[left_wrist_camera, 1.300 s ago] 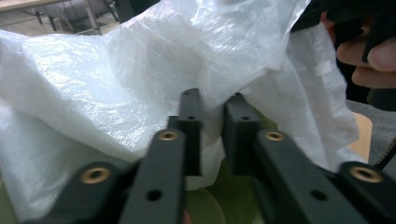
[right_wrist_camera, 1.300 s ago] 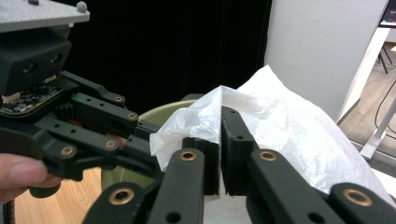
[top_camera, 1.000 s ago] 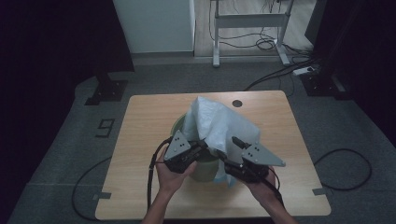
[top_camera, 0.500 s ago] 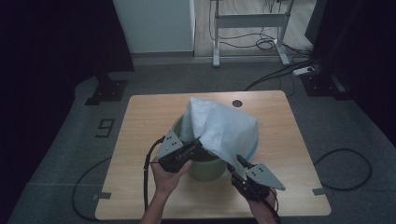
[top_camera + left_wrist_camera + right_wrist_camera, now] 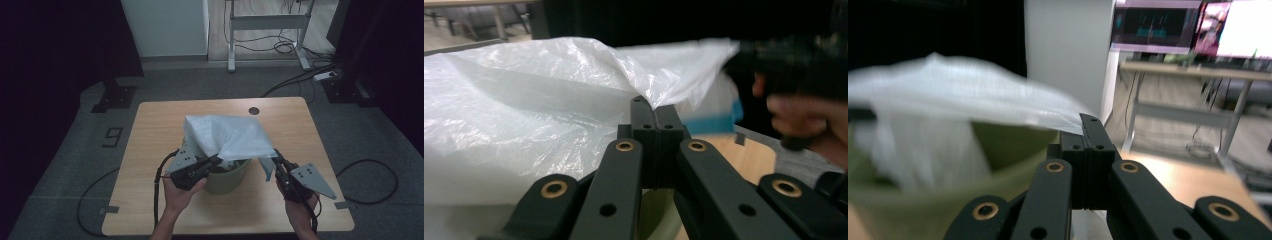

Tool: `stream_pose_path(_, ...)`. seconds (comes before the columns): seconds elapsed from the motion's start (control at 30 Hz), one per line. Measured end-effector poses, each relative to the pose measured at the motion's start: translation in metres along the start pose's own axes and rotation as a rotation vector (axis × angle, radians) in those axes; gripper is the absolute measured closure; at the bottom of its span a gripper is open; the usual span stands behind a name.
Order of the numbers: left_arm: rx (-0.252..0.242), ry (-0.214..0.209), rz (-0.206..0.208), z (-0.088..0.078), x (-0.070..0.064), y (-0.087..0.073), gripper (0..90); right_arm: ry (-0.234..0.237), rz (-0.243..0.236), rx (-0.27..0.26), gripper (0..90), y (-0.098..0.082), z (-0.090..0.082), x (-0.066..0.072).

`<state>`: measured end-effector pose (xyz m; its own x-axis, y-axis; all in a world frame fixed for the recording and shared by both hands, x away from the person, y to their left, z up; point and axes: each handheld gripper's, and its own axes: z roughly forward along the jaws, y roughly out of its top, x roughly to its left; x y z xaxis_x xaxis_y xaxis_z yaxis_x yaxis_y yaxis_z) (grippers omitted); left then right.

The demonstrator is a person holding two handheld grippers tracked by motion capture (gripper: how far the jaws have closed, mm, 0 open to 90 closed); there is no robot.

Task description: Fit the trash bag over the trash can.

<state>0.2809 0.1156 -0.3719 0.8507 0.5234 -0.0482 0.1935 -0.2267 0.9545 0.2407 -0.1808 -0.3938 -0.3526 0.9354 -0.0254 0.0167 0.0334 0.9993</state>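
Observation:
A pale green bin (image 5: 226,181) stands near the front middle of the wooden table (image 5: 160,125). A white plastic bag (image 5: 227,135) is stretched over its top. My left gripper (image 5: 216,161) is shut on the bag's left edge at the bin's rim. In the left gripper view the jaws (image 5: 654,107) pinch the bag (image 5: 524,100). My right gripper (image 5: 276,156) holds the bag's right corner; its jaws have just been closing and now pinch the film. In the right gripper view the closed tips (image 5: 1089,125) grip the bag (image 5: 948,95) above the bin (image 5: 923,200).
A dark round hole (image 5: 254,110) sits in the table's far edge. Cables trail from both grippers off the table's front. Beyond the table are a white cabinet (image 5: 165,25), a desk frame (image 5: 270,22) and floor cables.
The right gripper has shifted outward to the right and shut on the bag's corner. The bag, bunched upright before, is now pulled out flatter and wider over the bin. The left gripper stayed put.

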Motion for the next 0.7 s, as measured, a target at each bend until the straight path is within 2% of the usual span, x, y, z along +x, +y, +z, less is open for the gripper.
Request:
stream_pose_path(0.2,0.005,-0.068,0.023,0.012,-0.008,0.008,89.8,-0.006,-0.010,-0.123,88.7,0.045,-0.009,-0.004)
stream_pose_path(0.27,0.004,-0.073,0.023,0.013,-0.008,0.009,89.6,0.007,-0.013,-0.145,88.6,0.055,-0.010,-0.004)
stream_pose_path(0.33,-0.011,-0.065,0.003,0.011,-0.005,0.008,86.2,0.023,-0.021,-0.152,88.7,0.062,-0.008,-0.002)
stream_pose_path(0.37,-0.019,-0.058,-0.002,0.009,-0.004,0.006,81.1,0.044,-0.025,-0.148,88.7,0.064,-0.006,0.001)
stream_pose_path(0.4,-0.025,-0.045,-0.001,0.007,-0.004,0.005,72.1,0.062,-0.030,-0.139,88.6,0.065,-0.003,0.003)
stream_pose_path(0.43,-0.035,-0.015,0.001,0.004,-0.003,0.004,63.2,0.075,-0.034,-0.131,88.7,0.064,-0.001,0.005)
stream_pose_path(0.47,-0.039,-0.006,0.001,0.001,-0.003,0.004,54.5,0.097,-0.037,-0.116,88.6,0.063,0.004,0.008)
stream_pose_path(0.53,-0.041,0.001,-0.002,-0.005,-0.001,0.005,42.8,0.121,-0.038,-0.095,88.6,0.060,0.010,0.012)
stream_pose_path(0.6,-0.048,0.007,0.007,-0.012,0.000,0.007,35.8,0.133,-0.037,-0.080,88.6,0.056,0.016,0.015)
stream_pose_path(0.7,-0.062,-0.012,0.005,-0.019,0.003,0.012,33.3,0.167,-0.035,-0.068,88.6,0.055,0.020,0.019)
